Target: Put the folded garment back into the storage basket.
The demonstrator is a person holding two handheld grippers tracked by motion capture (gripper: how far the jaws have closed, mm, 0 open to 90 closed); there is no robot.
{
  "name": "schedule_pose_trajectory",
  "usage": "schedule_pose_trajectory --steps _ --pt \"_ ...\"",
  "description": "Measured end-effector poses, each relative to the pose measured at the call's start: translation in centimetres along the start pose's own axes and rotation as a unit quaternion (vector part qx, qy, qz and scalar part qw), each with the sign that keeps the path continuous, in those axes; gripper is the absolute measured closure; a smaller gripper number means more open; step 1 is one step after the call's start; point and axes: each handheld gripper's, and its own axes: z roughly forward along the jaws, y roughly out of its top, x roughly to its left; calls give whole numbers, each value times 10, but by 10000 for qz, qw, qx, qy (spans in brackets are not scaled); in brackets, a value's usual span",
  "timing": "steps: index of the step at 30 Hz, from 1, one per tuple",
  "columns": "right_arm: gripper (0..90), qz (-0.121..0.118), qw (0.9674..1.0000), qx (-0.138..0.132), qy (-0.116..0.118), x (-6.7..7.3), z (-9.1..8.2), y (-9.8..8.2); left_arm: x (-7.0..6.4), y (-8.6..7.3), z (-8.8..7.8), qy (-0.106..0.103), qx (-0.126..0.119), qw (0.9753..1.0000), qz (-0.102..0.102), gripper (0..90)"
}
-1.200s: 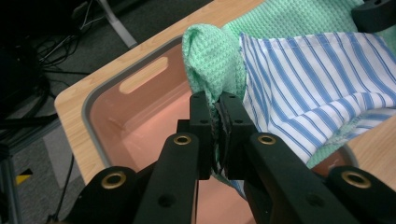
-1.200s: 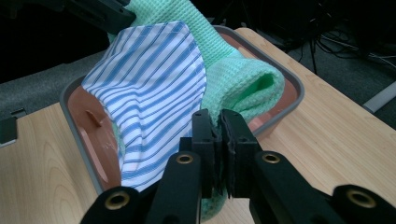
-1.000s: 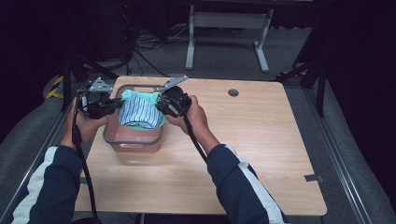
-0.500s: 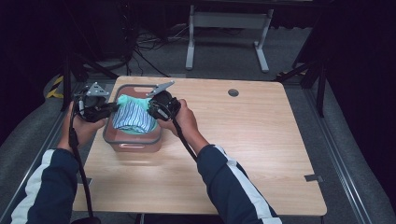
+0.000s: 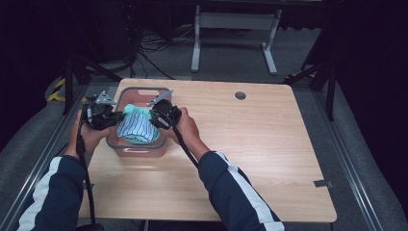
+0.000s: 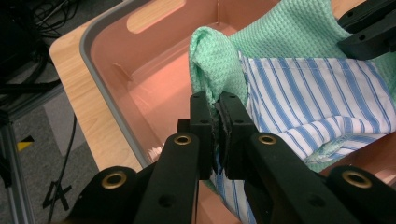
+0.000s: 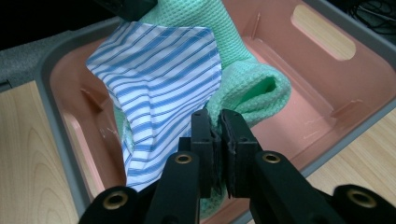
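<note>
We see a light wooden table (image 5: 269,159) with a round grommet hole (image 5: 240,95), bearing a pink plastic bin with a grey rim (image 5: 126,146) directly beneath both hand-held grippers.

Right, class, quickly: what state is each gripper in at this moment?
Left gripper: shut on the folded cloth.
Right gripper: shut on the folded cloth, above the pink bin.

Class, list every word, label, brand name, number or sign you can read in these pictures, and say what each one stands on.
None: no readable text on the pink bin, the striped and green cloths, the table, or either gripper's jaws.
The yellow-and-black hazard tape on the floor carries no words.
</note>
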Motion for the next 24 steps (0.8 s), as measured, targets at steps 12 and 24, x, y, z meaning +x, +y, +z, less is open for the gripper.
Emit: schedule_pose_trajectory --steps 12,24 --pt "839 7 9997 242 45 -2 16 -8 -6 -6 19 -69 279 9996 23 852" --pt "808 -43 9988 476 95 0 24 -12 -10 -9 27 18 498 9986 193 834"
